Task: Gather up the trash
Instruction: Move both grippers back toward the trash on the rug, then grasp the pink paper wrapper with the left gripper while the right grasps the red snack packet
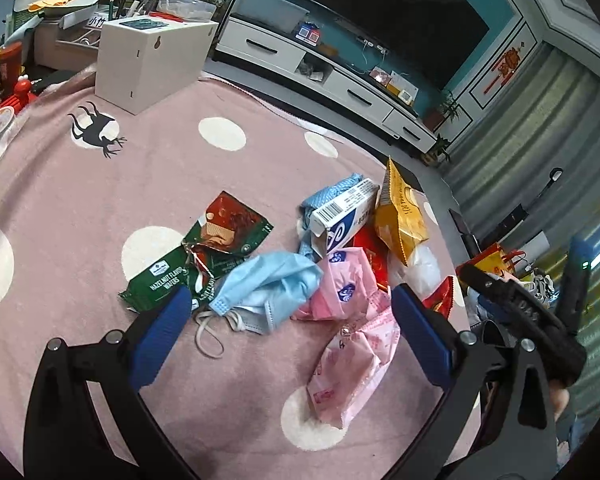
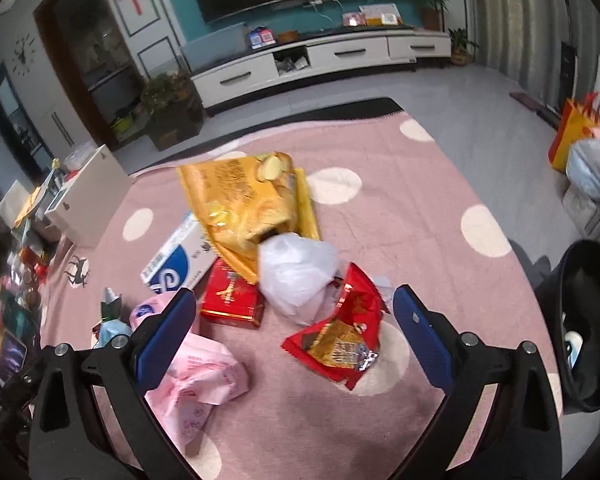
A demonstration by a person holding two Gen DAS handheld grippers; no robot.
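Observation:
Trash lies heaped on a pink spotted cloth [image 1: 100,208]. My left gripper [image 1: 290,300] is open above a blue face mask [image 1: 268,284] and pink wrappers [image 1: 356,344], holding nothing. A green wafer wrapper [image 1: 204,252], a white-blue box [image 1: 344,216] and a yellow snack bag [image 1: 400,216] lie beyond. My right gripper [image 2: 294,300] is open over a red snack wrapper [image 2: 340,336], a white plastic bag [image 2: 296,268], a red box [image 2: 230,298] and the yellow snack bag [image 2: 244,200]. The pink wrappers [image 2: 196,384] sit by its left finger.
A white box [image 1: 148,64] stands at the cloth's far left, with cluttered items behind it. A black bin [image 2: 588,328] sits at the right in the right wrist view. A TV cabinet [image 2: 320,60] and bare floor lie beyond the cloth.

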